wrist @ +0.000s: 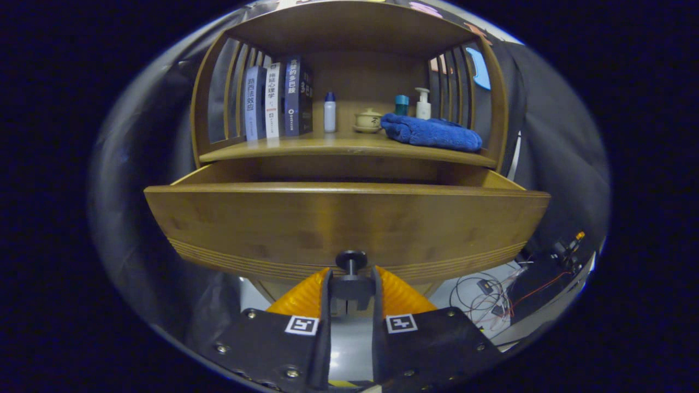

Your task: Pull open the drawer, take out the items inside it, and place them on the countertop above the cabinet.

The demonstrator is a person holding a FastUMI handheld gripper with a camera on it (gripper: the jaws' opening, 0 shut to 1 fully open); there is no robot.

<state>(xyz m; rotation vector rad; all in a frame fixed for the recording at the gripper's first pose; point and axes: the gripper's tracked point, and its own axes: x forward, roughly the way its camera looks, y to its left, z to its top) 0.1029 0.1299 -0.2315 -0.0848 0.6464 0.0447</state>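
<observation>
Although the drawer (349, 224) stands pulled well out from the cabinet (349, 33), nothing in it can be seen from the gripper view, since its tall front panel hides the interior. My gripper (352, 286) sits low at the front, its jaws pinching the dark knob (351, 261) at the panel's lower middle, one finger on each side of the stem. Beyond and above the drawer lies the table (338, 146), the shelf surface meant to receive the items. It already carries a row of books (276, 101), a small white bottle (330, 112), a lidded cup (368, 120), a teal-capped jar (402, 104), a pump bottle (422, 103) and a folded blue towel (431, 132). I judge the opening step done or nearly so. Left to do: release the knob, rise over the front panel, find what the drawer holds, and lift each item to the free patch of table between bottle and cup.
</observation>
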